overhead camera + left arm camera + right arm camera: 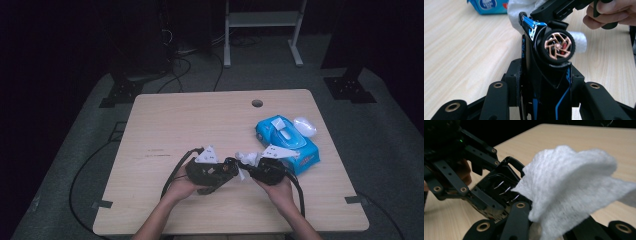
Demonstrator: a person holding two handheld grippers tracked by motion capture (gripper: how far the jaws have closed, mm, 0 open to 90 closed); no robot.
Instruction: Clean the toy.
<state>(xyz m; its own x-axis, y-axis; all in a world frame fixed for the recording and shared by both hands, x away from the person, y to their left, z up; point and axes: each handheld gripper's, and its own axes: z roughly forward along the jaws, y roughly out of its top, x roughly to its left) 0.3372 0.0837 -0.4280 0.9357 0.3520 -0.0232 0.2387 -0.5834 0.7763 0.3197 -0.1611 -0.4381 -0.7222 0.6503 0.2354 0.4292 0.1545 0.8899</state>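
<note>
A black toy car with blue trim stands nose-up between the jaws of my left gripper, which is shut on it. One copper-spoked wheel faces the camera. My right gripper is shut on a crumpled white wipe, and the wipe presses against the car's dark body. In the high view the left gripper and right gripper meet tip to tip over the table's front middle, with the wipe between them.
A blue wet-wipe pack with its white lid flipped open lies just right of the grippers. The wooden table has a cable hole near its far edge. Cables trail off the front edge on the left.
</note>
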